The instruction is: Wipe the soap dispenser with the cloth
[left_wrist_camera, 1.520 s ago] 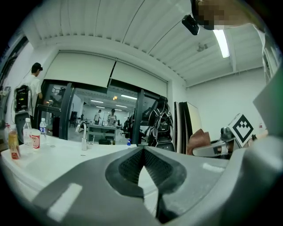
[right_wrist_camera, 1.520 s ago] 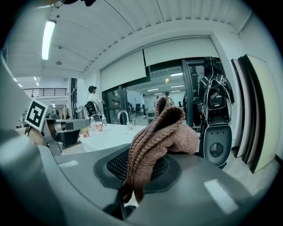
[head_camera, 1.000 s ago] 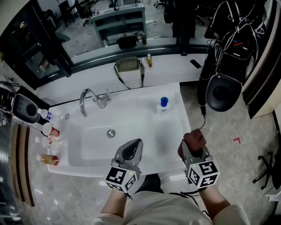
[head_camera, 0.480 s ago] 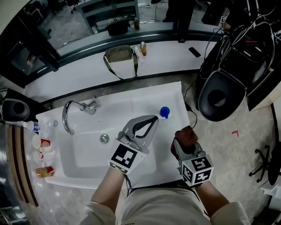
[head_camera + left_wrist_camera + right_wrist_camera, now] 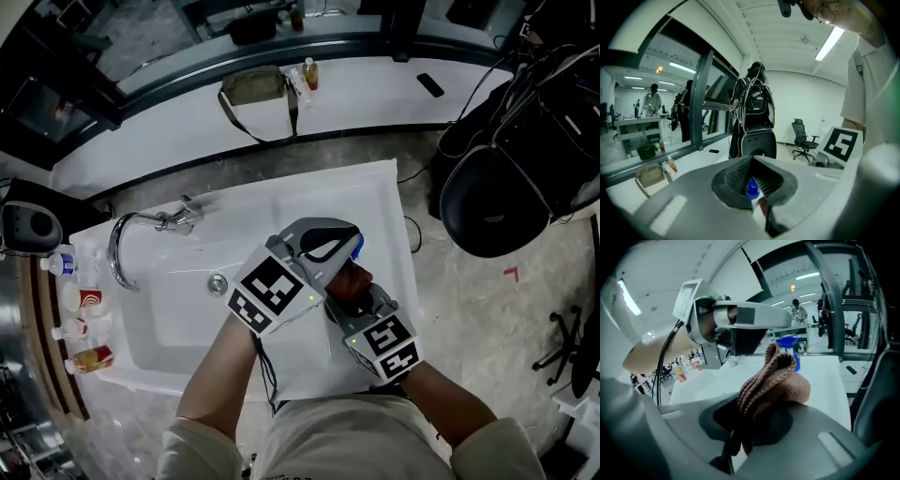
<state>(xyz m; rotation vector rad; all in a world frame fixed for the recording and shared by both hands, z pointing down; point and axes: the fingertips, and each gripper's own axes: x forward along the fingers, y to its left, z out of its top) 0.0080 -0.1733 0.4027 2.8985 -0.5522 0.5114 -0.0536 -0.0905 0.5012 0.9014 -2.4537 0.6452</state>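
The soap dispenser (image 5: 354, 246), white with a blue cap, stands on the sink's right deck, mostly hidden under both grippers. My left gripper (image 5: 330, 246) reaches over it with its jaws together; the blue cap (image 5: 753, 187) shows through the gap between the bowed fingers. In the right gripper view the cap (image 5: 791, 344) sits just below the left gripper (image 5: 740, 319). My right gripper (image 5: 352, 286) is shut on a brown knitted cloth (image 5: 349, 277), bunched up (image 5: 773, 380) right beside the dispenser. Whether the cloth touches the dispenser is hidden.
The white sink (image 5: 187, 314) has a chrome faucet (image 5: 141, 234) at its back left. Several small bottles (image 5: 82, 305) stand on the left ledge. A bag (image 5: 253, 86) lies on the far counter. A black chair (image 5: 497, 202) stands to the right.
Both grippers moved from the sink's front edge to the dispenser. The left one reached forward and right over its cap; the right one brought the cloth up against it.
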